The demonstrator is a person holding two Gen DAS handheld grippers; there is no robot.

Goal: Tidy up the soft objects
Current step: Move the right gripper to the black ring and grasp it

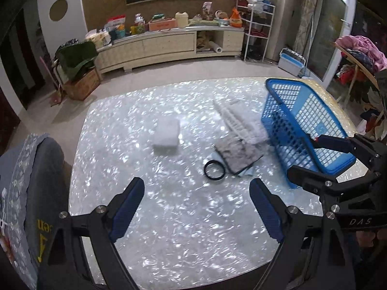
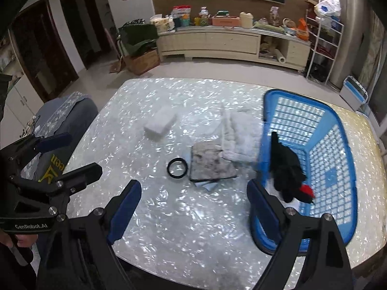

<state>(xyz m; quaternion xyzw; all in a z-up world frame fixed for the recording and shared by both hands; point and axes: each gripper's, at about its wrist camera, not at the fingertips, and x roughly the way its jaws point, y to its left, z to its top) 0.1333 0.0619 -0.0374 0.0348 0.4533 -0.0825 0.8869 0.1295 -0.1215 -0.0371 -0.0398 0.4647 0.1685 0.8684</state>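
Both grippers hang over the pearly counter [image 1: 183,217] with jaws spread wide and holding nothing — the left gripper [image 1: 197,207] nearer the chair side, the right gripper [image 2: 193,207] beside the blue basket [image 2: 338,125]. A black soft item [image 2: 286,169] with a red bit lies inside that basket. On the counter sit a white sponge block [image 1: 167,134], a grey cloth [image 1: 238,152] over a white fluffy cloth [image 1: 241,120] — and a black ring [image 1: 214,166] just beside them.

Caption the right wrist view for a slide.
Open right gripper above table; black cloth in blue basket.
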